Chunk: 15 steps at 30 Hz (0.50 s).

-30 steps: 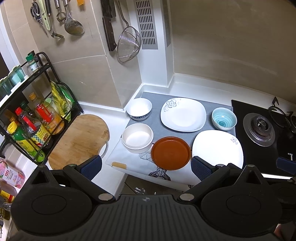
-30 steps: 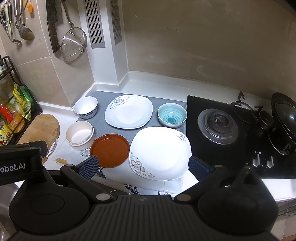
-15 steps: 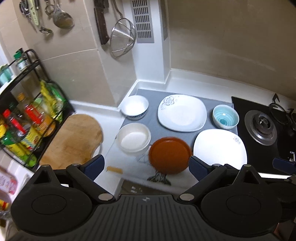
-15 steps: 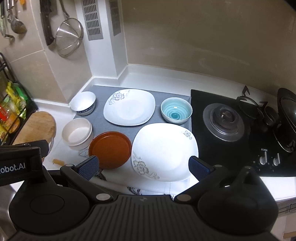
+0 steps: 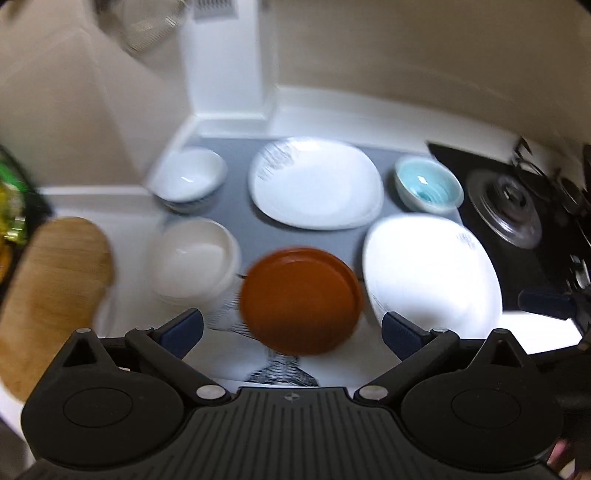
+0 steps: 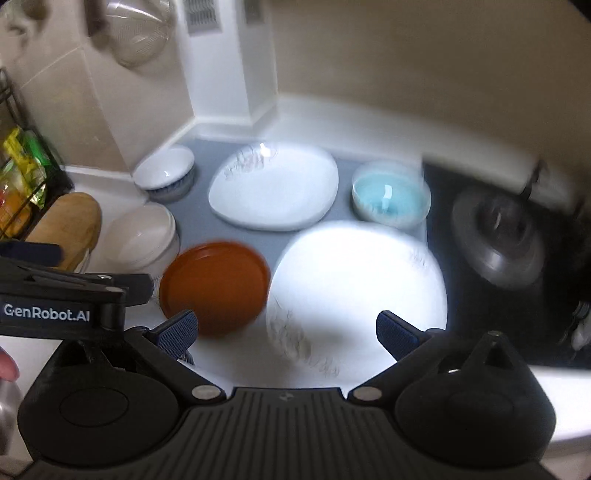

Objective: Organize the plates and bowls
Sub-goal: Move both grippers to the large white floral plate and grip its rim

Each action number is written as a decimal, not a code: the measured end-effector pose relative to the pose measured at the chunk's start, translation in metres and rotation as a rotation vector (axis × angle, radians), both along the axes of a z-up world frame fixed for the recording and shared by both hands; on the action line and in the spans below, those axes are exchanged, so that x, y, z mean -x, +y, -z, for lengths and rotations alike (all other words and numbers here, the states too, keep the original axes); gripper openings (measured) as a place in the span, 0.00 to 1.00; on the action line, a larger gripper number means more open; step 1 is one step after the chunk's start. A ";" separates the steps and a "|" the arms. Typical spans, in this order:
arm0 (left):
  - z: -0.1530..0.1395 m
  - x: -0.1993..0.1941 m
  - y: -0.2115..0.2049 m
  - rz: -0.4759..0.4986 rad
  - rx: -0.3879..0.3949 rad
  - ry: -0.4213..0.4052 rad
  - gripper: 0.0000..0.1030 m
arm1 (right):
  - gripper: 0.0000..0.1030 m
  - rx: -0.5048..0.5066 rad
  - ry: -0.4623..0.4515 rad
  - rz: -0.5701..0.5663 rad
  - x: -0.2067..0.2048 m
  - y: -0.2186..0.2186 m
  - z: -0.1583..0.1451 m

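On a grey mat (image 5: 243, 221) lie a brown round plate (image 5: 299, 301), a near white square plate (image 5: 432, 273), a far white square plate (image 5: 316, 182), a cream bowl (image 5: 192, 256), a white bowl with a blue rim (image 5: 188, 179) and a light-blue bowl (image 5: 428, 184). My left gripper (image 5: 291, 330) is open and empty, just above the brown plate's near edge. My right gripper (image 6: 286, 330) is open and empty over the near white plate (image 6: 358, 291). The brown plate (image 6: 216, 286) lies by its left finger. Both views are blurred.
A wooden cutting board (image 5: 48, 288) lies at the left, beside a black rack with bottles (image 6: 22, 184). A black gas stove (image 5: 517, 221) is at the right. A strainer (image 6: 136, 33) hangs on the wall. The left gripper's body (image 6: 55, 295) shows at the right view's left.
Both grippers have moved down and forward toward the dishes, which now look larger. Both stay open and empty. No dish has moved.
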<state>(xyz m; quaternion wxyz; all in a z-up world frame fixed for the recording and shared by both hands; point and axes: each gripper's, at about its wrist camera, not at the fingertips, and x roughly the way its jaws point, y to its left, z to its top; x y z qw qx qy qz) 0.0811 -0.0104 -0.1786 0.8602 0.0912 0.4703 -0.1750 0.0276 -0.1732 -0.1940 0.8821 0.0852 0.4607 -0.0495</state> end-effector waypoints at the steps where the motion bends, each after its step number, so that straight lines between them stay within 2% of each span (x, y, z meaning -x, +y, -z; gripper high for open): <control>1: 0.010 -0.004 -0.001 0.022 0.024 0.036 0.96 | 1.00 -0.014 0.013 0.013 0.001 -0.005 0.009; 4: 0.033 -0.013 -0.007 0.082 0.105 0.152 0.82 | 1.00 -0.057 0.060 0.047 0.007 -0.024 0.029; 7: 0.046 -0.015 -0.016 0.117 0.179 0.224 0.78 | 1.00 -0.249 0.042 0.002 0.019 -0.048 0.041; 9: 0.055 -0.018 -0.028 0.115 0.166 0.238 0.72 | 1.00 -0.308 0.016 -0.013 0.023 -0.065 0.042; 13: 0.075 -0.029 -0.046 0.044 0.188 0.310 0.63 | 0.99 -0.317 0.007 -0.061 0.022 -0.102 0.043; 15: 0.085 -0.033 -0.050 0.002 0.224 0.344 0.57 | 0.94 -0.280 -0.026 -0.112 0.021 -0.120 0.044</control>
